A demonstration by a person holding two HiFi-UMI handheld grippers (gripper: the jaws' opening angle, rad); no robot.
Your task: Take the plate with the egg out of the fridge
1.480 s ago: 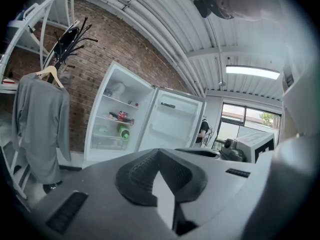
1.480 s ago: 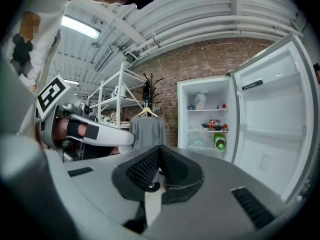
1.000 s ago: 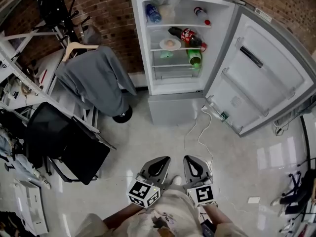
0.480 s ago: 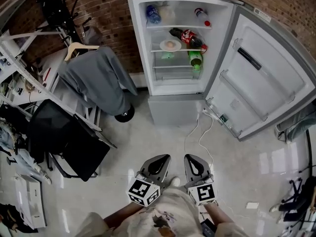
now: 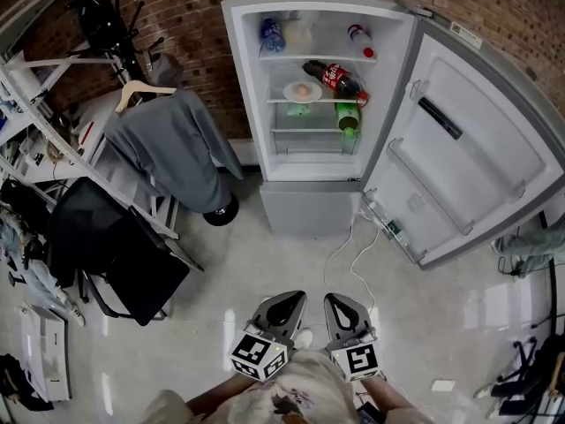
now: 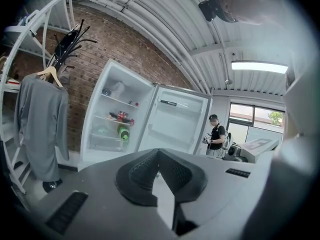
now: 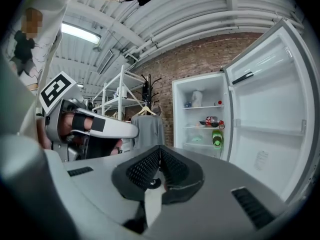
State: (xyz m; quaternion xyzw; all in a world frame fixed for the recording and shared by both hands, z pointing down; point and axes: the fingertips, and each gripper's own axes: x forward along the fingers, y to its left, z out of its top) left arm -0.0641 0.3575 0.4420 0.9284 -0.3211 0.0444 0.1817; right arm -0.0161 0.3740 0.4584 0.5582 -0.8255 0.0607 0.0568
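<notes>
No text can be read. On the middle shelf of the fridge [image 5: 309, 206], the cola bottle [image 5: 334, 76] has a red label with white marks too small to make out. A sticker [image 5: 461, 32] on the top edge of the door [image 5: 477, 157] and a sheet [image 7: 260, 160] inside it are illegible.

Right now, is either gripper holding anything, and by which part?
Nothing is held: the left gripper and right gripper have their jaws together and empty; the plate with the egg sits on a fridge shelf.
</notes>
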